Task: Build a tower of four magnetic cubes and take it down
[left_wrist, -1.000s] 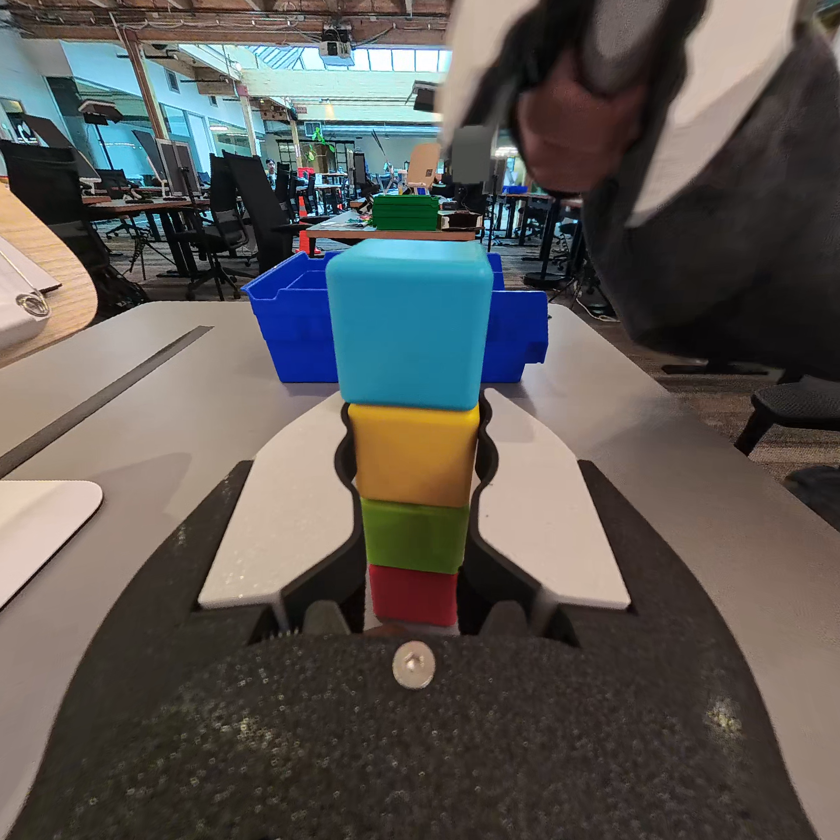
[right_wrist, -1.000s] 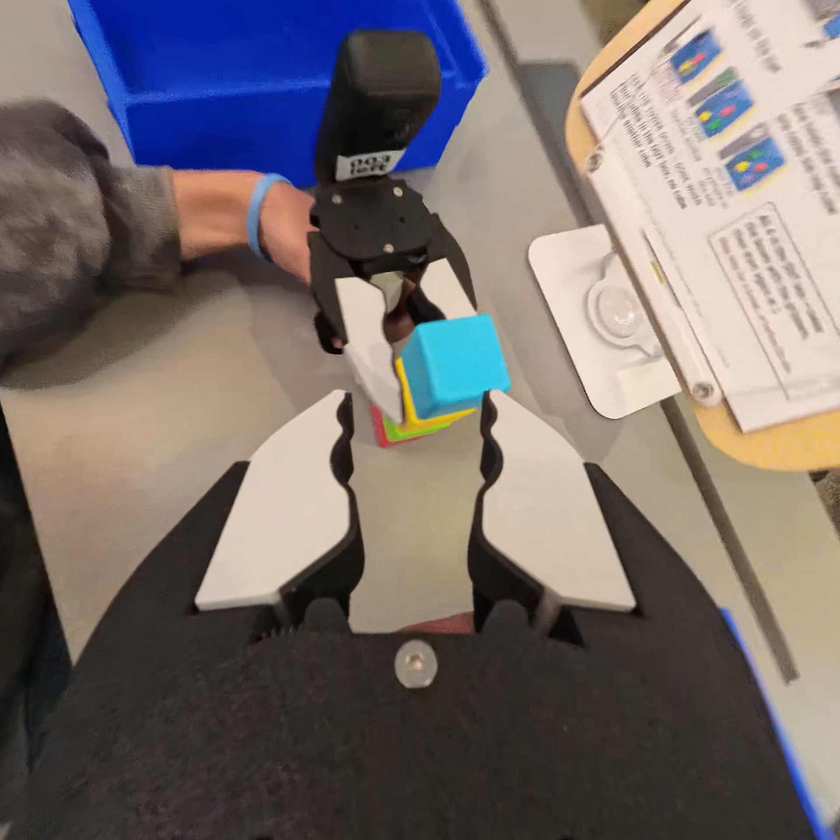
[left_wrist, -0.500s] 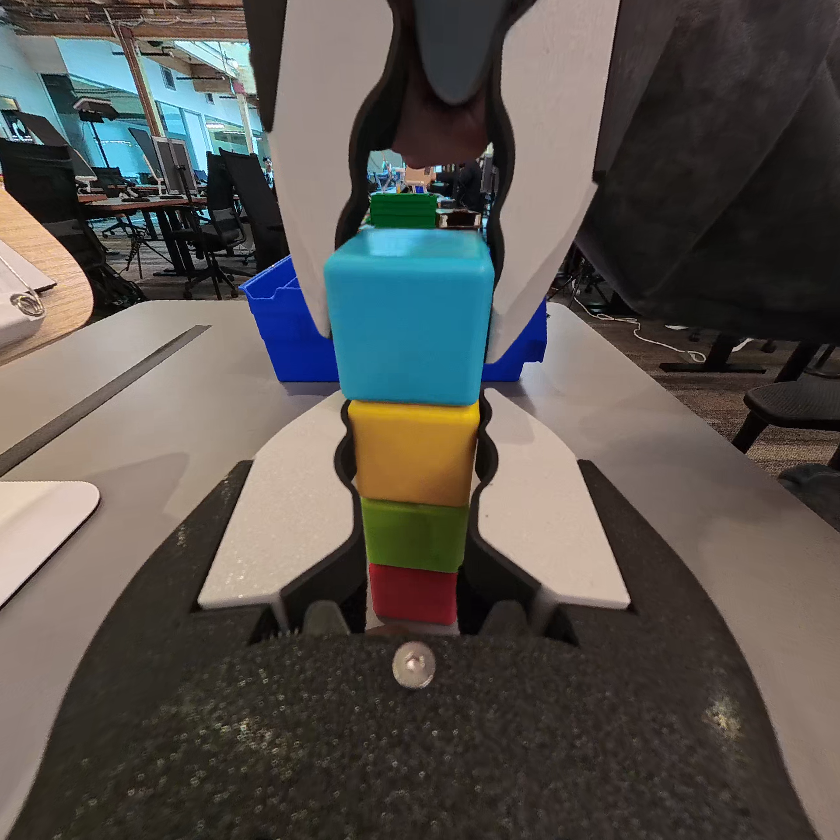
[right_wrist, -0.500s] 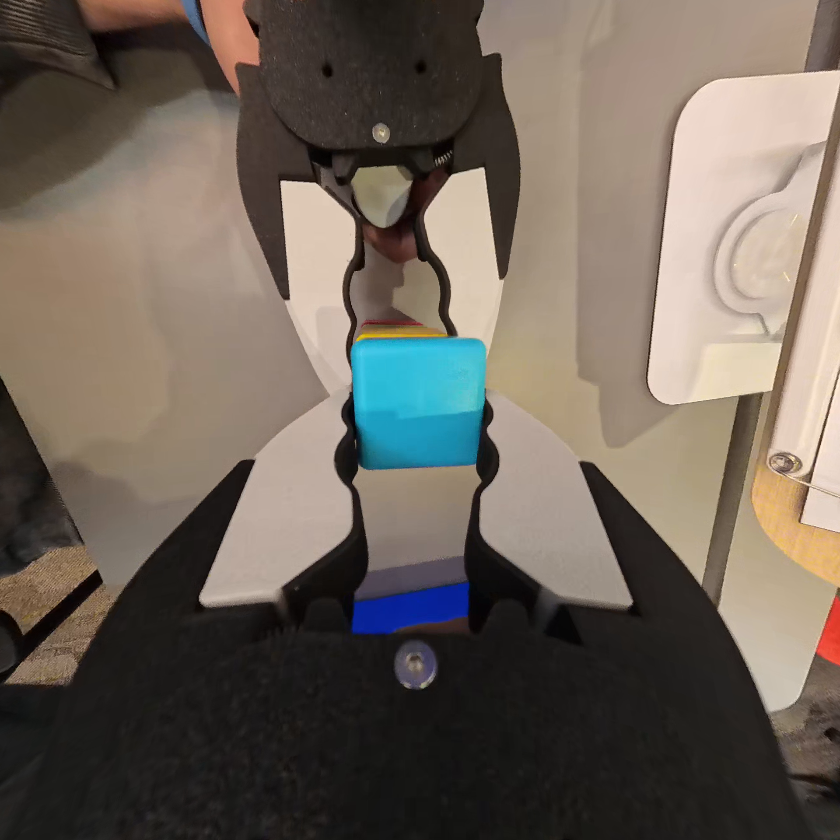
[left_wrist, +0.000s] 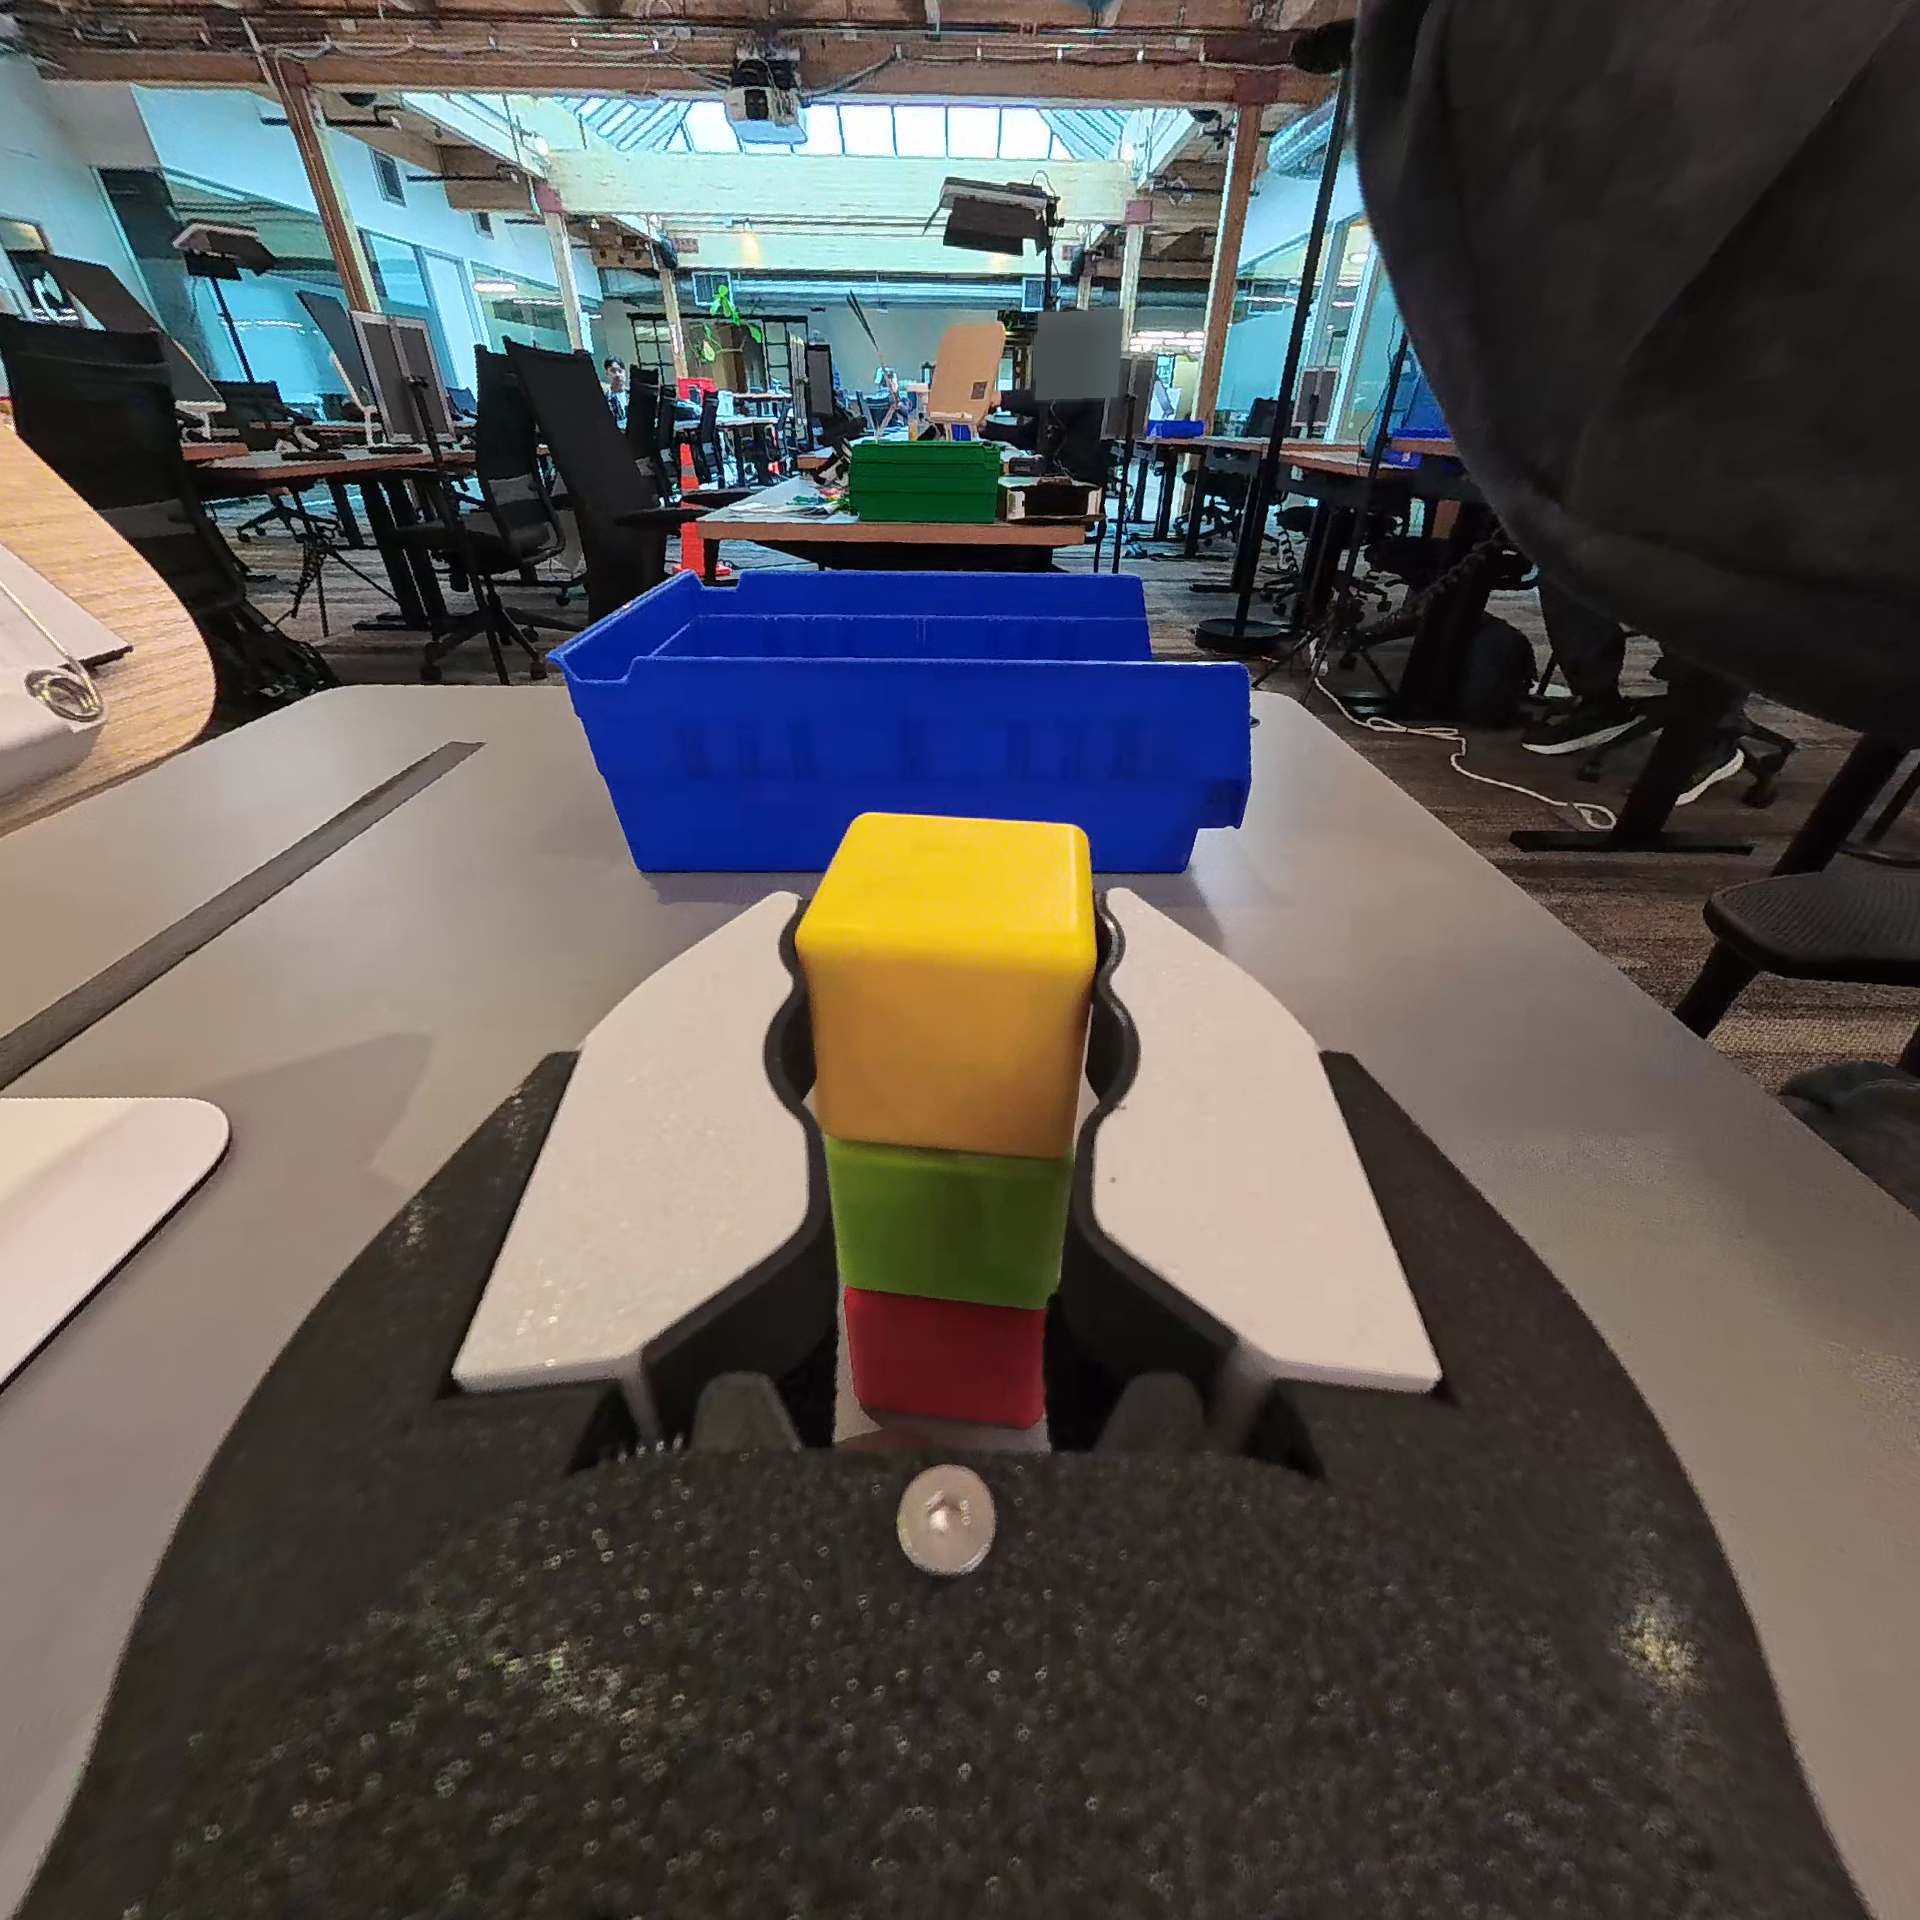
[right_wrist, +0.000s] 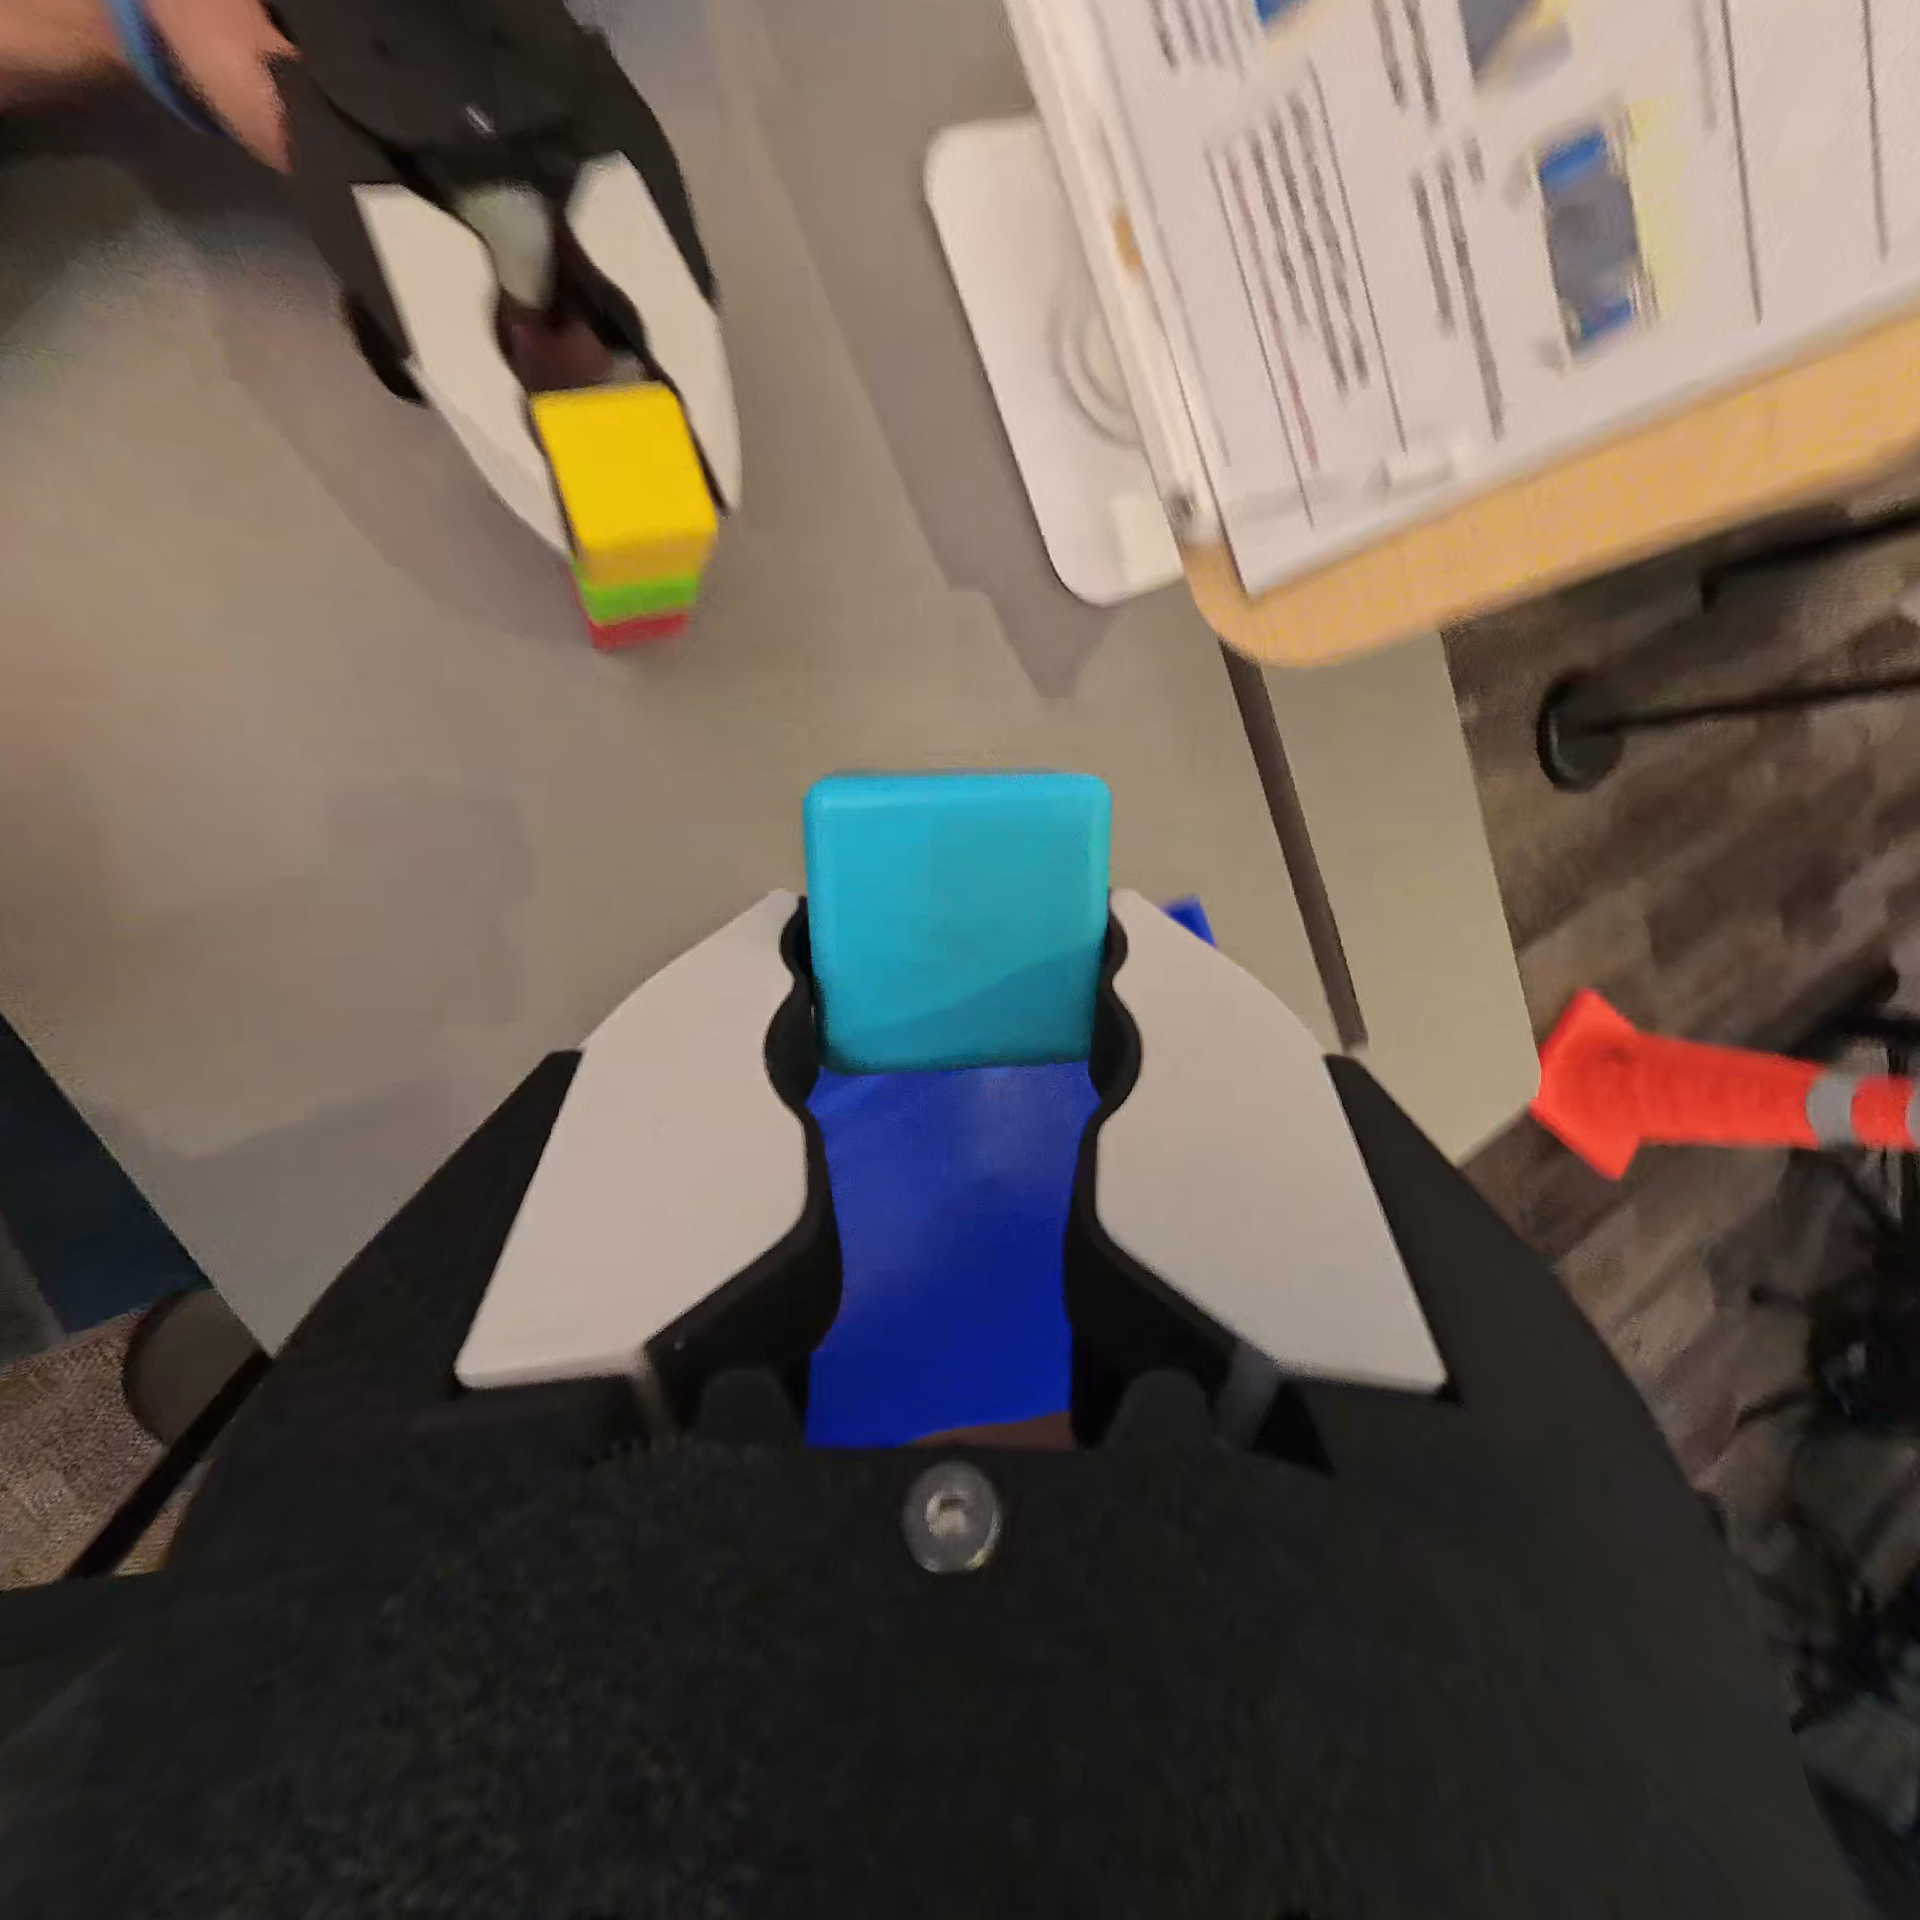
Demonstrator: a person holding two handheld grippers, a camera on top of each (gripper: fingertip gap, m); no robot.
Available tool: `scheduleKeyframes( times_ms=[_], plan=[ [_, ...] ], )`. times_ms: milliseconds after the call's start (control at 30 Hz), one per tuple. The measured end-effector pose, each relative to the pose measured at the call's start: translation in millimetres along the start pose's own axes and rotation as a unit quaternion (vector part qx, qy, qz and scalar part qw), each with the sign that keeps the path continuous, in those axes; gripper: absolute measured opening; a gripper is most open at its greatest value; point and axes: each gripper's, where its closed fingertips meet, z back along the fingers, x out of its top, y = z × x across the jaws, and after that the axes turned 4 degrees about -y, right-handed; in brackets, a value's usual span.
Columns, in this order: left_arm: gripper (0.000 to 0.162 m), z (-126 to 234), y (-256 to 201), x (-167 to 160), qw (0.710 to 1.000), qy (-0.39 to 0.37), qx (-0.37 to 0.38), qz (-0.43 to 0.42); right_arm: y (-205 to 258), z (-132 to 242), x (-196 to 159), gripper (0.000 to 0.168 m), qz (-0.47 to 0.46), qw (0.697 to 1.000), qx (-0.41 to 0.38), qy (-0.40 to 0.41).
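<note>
While the right gripper (right_wrist: 951,925) clamps the cyan cube (right_wrist: 954,920) above the blue bin (left_wrist: 914,717), release it gently inside. Just before that bin, the left gripper (left_wrist: 948,997) pinches the yellow cube (left_wrist: 951,977) atop green (left_wrist: 951,1221) and red (left_wrist: 943,1356) on the grey table (left_wrist: 1455,1091); behind the bin, an open office.

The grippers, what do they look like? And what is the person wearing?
Each gripper, left and right, has a rough black body, two pale grey fingers with wavy black inner pads, and a silver screw near the camera. The person wears a dark grey sleeve and a blue wristband.
</note>
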Motion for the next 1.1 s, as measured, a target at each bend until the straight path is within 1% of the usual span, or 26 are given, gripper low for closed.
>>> scheduleKeyframes(
  times_ms=[100,167,233,333,400,467,533,600,700,867,1000,1033,1100],
  plan=[
    [0.049,0,0,0,1.0,0.0,-0.001,0.001,-17,11,-61,0.05,-0.07,0.997,-0.026,0.019],
    [0.049,0,-1,0,1.0,0.0,-0.001,0.001,-23,6,-107,0.051,-0.121,0.991,-0.034,0.038],
    [0.049,0,-1,0,1.0,0.0,-0.003,0.002,-23,-7,-150,0.05,-0.161,0.985,-0.034,0.058],
    [0.05,0,-1,0,1.0,0.0,-0.003,0.002,-13,-34,-204,0.051,-0.213,0.973,-0.026,0.085],
    [0.049,0,-1,0,1.0,0.0,-0.003,0.002,-1,-56,-230,0.051,-0.249,0.964,-0.009,0.095],
    [0.049,0,-1,0,1.0,0.0,-0.002,0.002,14,-76,-251,0.051,-0.265,0.958,0.005,0.114],
    [0.049,0,-1,0,1.0,0.0,-0.002,0.003,29,-93,-261,0.051,-0.267,0.955,0.024,0.125],
    [0.049,0,-2,0,1.0,0.0,-0.002,0.003,43,-108,-259,0.051,-0.262,0.956,0.051,0.118],
    [0.049,0,-2,0,1.0,0.0,-0.003,0.004,59,-121,-260,0.051,-0.243,0.957,0.077,0.142],
    [0.049,0,-3,0,1.0,0.0,-0.005,0.005,75,-131,-257,0.051,-0.226,0.955,0.111,0.153],
    [0.05,0,-3,0,1.0,0.0,-0.005,0.005,83,-134,-254,0.05,-0.217,0.957,0.118,0.151],
    [0.049,0,-3,0,1.0,0.0,-0.004,0.005,82,-134,-254,0.051,-0.217,0.958,0.113,0.149],
    [0.049,0,-3,0,1.0,0.0,-0.004,0.004,76,-129,-253,0.062,-0.214,0.962,0.092,0.145]
  ],
)
